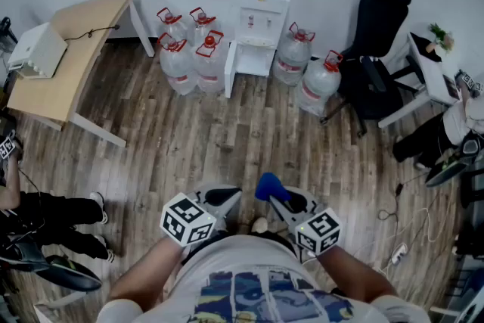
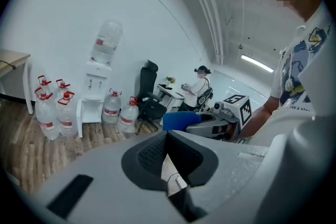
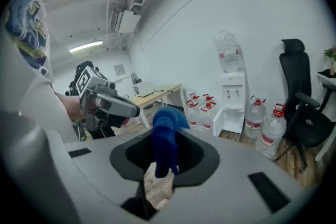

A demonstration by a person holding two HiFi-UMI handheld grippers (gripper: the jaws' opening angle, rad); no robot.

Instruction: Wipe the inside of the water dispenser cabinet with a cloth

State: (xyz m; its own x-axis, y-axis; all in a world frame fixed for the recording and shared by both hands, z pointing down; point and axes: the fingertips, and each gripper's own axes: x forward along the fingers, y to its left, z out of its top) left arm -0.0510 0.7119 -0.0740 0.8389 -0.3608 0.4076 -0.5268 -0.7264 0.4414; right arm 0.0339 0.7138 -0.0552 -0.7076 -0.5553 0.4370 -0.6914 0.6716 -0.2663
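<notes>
I can't read a single word or number anywhere here. The cube [image 1: 187,219] on my left gripper [image 1: 225,199] and the cube [image 1: 318,229] on my right gripper [image 1: 274,191] carry only black-and-white square patterns, no letters. The water bottles [image 1: 195,51] by the wall wear labels, and the dispenser [image 1: 260,20] has small marks on its front, all too small to read.

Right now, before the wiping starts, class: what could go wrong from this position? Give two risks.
The blue cloth is pinched in the right tongs with a bunch sticking out, so it might slip or snag. Water bottles crowd both sides of the dispenser, and its cabinet door stands open; the approach could knock them.
</notes>
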